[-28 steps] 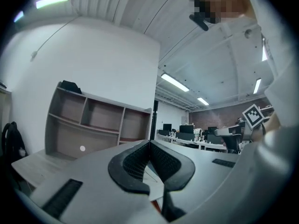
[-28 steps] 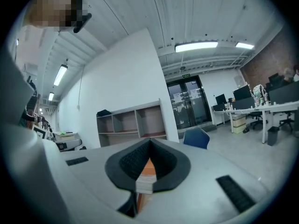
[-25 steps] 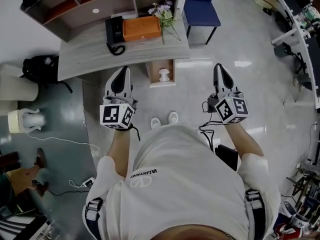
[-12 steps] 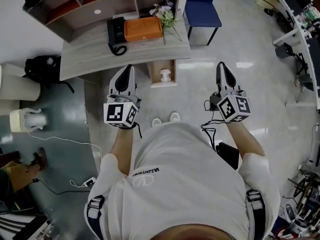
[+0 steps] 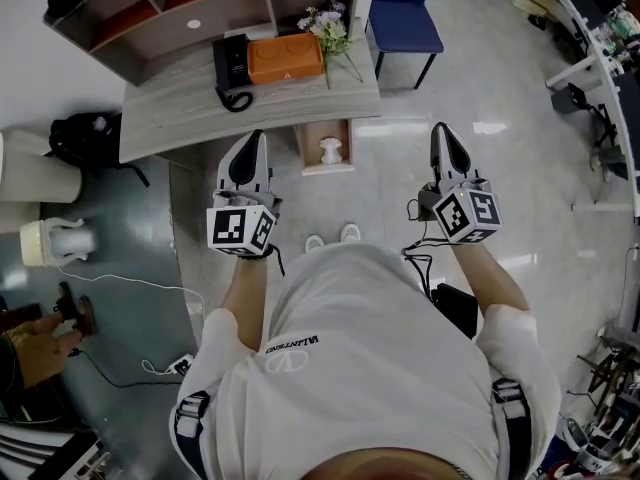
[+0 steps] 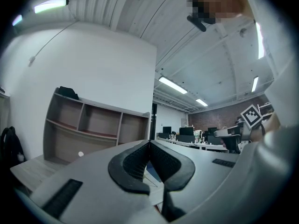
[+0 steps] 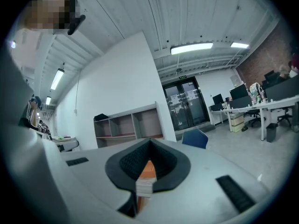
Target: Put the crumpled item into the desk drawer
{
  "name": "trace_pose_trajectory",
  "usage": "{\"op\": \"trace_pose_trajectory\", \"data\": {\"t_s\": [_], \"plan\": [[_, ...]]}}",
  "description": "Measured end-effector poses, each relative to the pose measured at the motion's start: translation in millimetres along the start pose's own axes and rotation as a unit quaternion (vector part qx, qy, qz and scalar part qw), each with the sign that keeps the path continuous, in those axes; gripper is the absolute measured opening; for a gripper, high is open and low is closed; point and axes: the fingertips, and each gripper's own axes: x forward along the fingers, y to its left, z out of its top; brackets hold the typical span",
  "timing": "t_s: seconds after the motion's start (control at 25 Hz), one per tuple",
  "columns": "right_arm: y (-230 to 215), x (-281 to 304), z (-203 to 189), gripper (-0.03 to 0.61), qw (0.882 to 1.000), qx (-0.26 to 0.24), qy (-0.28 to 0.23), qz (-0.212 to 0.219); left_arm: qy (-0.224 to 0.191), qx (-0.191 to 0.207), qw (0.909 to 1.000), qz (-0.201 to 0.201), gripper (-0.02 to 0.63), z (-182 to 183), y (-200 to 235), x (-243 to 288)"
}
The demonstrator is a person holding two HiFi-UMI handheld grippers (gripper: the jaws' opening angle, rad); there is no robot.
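Note:
In the head view a small wooden drawer [image 5: 306, 150] stands pulled out from the grey desk [image 5: 200, 108]. A white crumpled item [image 5: 328, 151] lies inside it. My left gripper [image 5: 254, 140] hangs in the air just left of the drawer, with its jaws pressed together and nothing between them. My right gripper [image 5: 441, 131] is held over the bare floor to the right of the drawer, also shut and empty. In the left gripper view the left gripper [image 6: 150, 143] has its pads meeting at the tips. The right gripper view shows the right gripper [image 7: 150, 142] the same way.
On the desk sit an orange box [image 5: 285, 56], a black telephone [image 5: 231, 69] and a bunch of flowers [image 5: 329, 28]. A shelf unit [image 5: 190, 3] stands behind the desk and a blue chair [image 5: 405, 13] to its right. A black bag [image 5: 80, 136] and cables lie at the left.
Both grippers stay shut and almost still, having shifted only slightly. A person's hand at the lower left floor has moved.

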Motion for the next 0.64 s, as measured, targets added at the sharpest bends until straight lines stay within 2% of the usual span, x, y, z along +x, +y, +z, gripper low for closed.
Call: {"op": "trace_pose_trajectory", "data": {"t_s": [0.64], "plan": [[-4.4,2.1,-8.0,-0.003,1.0,0.004,0.008,0.002,0.01,-0.004,0.9999,0.001,0.003,-12.9,-2.5,4.0]]}}
